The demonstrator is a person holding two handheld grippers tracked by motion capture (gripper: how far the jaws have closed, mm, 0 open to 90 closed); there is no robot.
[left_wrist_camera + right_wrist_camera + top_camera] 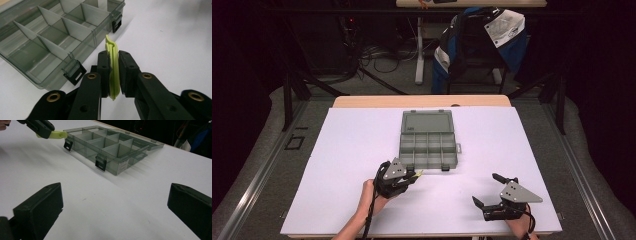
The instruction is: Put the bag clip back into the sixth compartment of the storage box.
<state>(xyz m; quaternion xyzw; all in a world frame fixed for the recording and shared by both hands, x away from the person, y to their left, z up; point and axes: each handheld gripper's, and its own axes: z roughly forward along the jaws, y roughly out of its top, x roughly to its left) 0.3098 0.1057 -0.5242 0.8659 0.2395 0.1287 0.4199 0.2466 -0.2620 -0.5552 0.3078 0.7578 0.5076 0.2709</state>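
A grey see-through organiser box [428, 147] lies open at the table's middle, its lid [428, 121] folded back and its compartments [50, 37] bare. My left gripper [412, 176] sits just in front of the box's near edge, shut on a flat lime-green plastic piece [113, 67] held on edge between the jaws. That green piece [57, 135] pokes toward the box's front latch [67, 144]. My right gripper [488, 192] stands open near the front right of the table, with bare table between its jaws.
The white table top [347, 150] ends at a wooden strip at the back. Behind it stand a chair with a blue and white jacket [482, 40] and cables on the floor. Two black latches [75, 72] hang off the box's front wall.
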